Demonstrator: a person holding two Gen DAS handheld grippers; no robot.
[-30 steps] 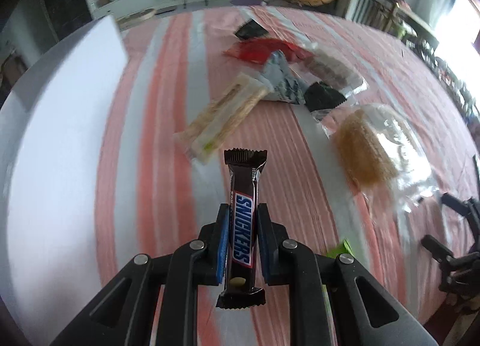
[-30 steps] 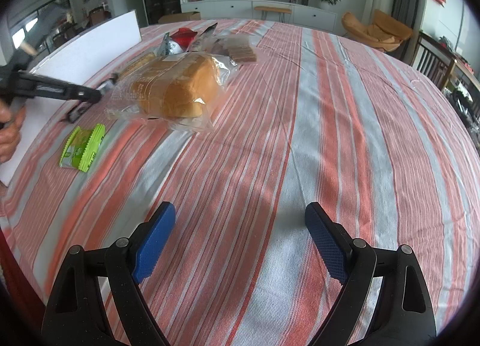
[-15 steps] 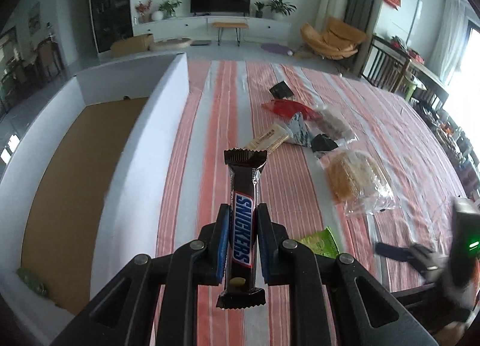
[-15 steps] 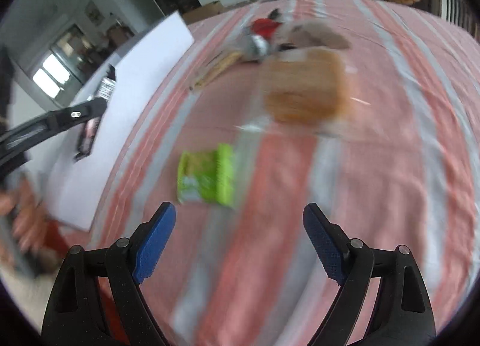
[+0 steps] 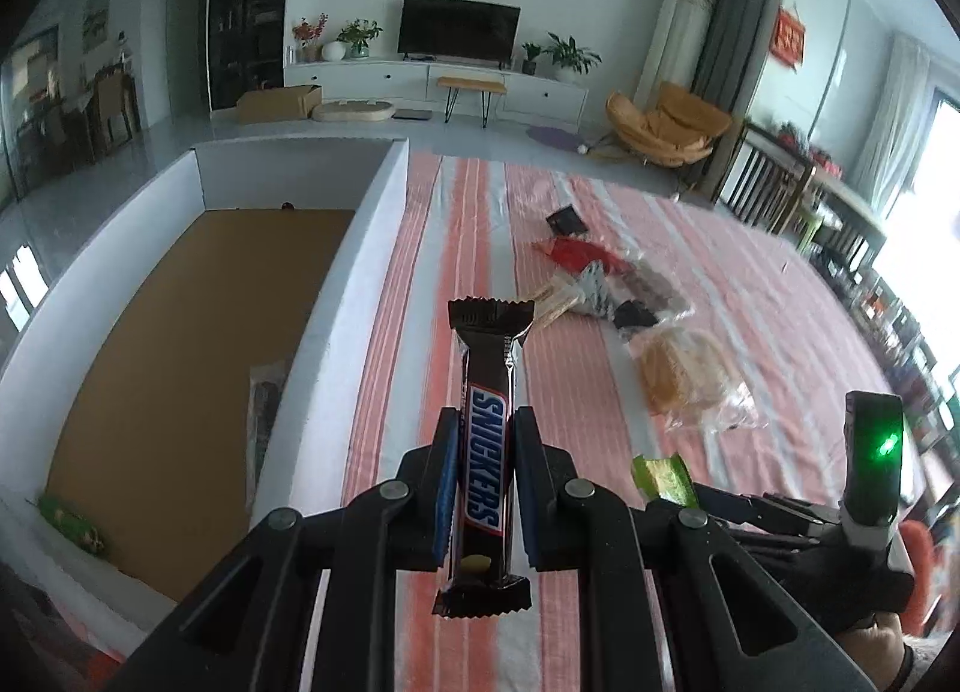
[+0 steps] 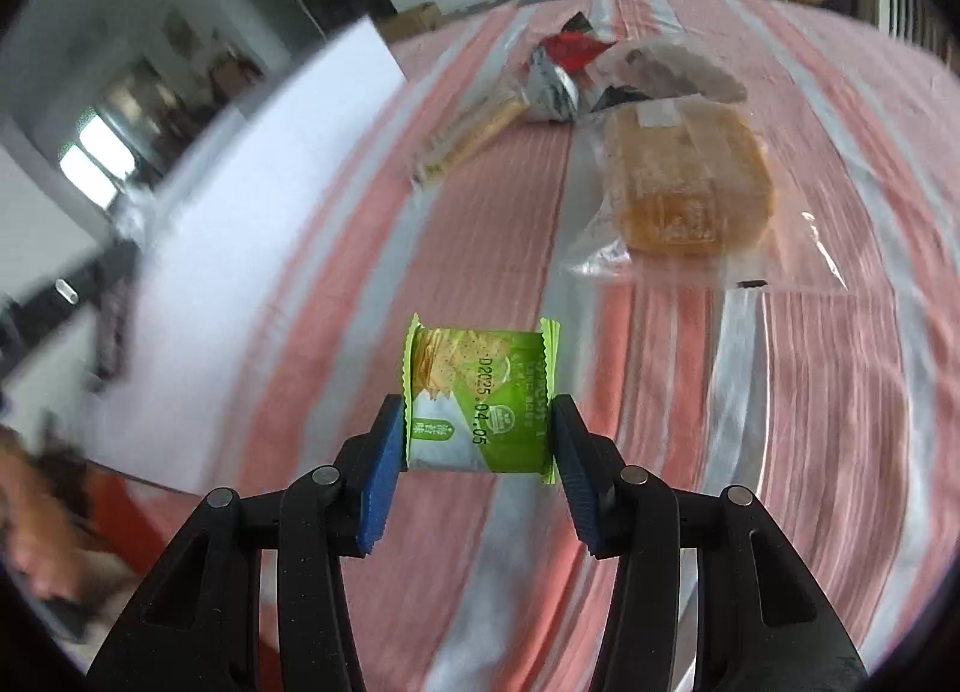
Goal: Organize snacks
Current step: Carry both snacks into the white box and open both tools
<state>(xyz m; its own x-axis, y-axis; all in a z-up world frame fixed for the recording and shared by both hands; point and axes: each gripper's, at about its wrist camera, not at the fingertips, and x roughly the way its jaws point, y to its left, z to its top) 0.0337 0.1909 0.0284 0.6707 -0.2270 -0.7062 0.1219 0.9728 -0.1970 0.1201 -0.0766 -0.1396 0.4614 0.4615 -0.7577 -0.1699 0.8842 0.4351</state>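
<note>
A Snickers bar (image 5: 485, 452) is clamped upright in the left gripper (image 5: 483, 488) beside the white box (image 5: 336, 332) on the striped counter (image 6: 810, 392). The right gripper (image 6: 477, 452) – its jaws just closing – is pressed on a green cracker packet (image 6: 480, 392).

Beyond the striped worktop (image 5: 750, 248): a dark television (image 5: 459, 29) on a white cabinet (image 5: 432, 83), flanked by potted plants (image 5: 570, 56). Right of that, an orange lounge chair (image 5: 672, 122). On the floor, a cardboard carton (image 5: 279, 102).
</note>
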